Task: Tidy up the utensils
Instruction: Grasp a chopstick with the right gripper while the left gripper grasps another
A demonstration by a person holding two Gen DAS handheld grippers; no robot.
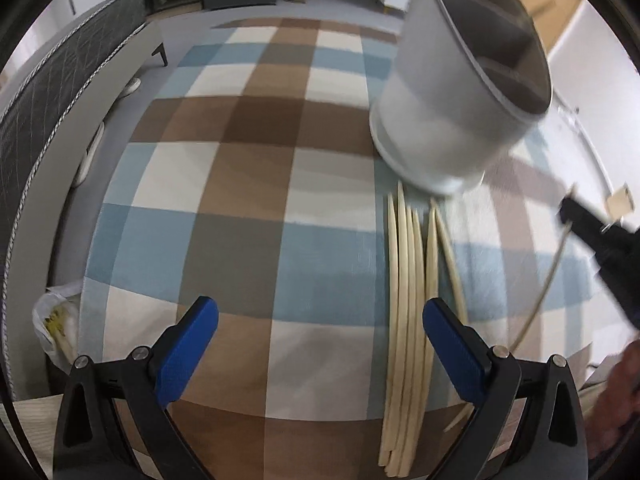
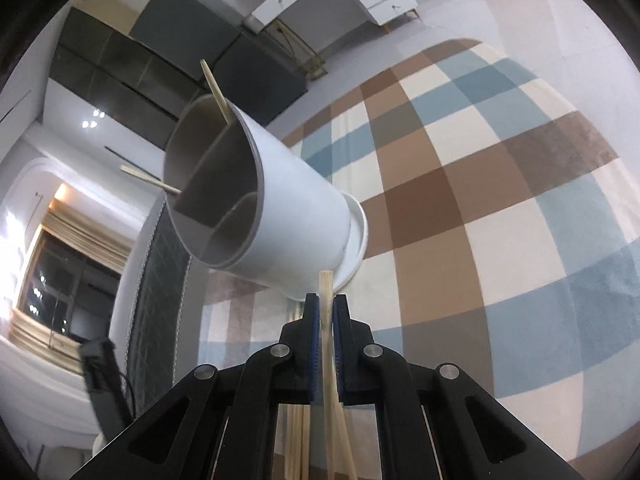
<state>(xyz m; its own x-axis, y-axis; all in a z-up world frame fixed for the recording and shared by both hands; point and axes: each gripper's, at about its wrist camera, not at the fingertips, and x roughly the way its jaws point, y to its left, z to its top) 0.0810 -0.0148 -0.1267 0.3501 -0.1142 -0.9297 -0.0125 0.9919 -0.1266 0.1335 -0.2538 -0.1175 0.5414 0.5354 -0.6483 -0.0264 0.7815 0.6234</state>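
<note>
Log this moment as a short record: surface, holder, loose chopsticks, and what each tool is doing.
surface: checked rug
holder: white divided utensil holder, two chopsticks already inside
loose chopsticks: pile on the rug beside the holder
left tool: open, empty, above the rug beside the pile
right tool: shut on one chopstick

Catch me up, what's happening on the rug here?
A person with two handheld claws is sorting chopsticks into a white divided utensil holder standing on a checked rug. The right claw is shut on one chopstick, just in front of the holder. Two chopsticks already poke out of the holder's compartments. The left claw is open and empty, hanging over the rug beside the loose chopstick pile, which lies right by the holder's base.
</note>
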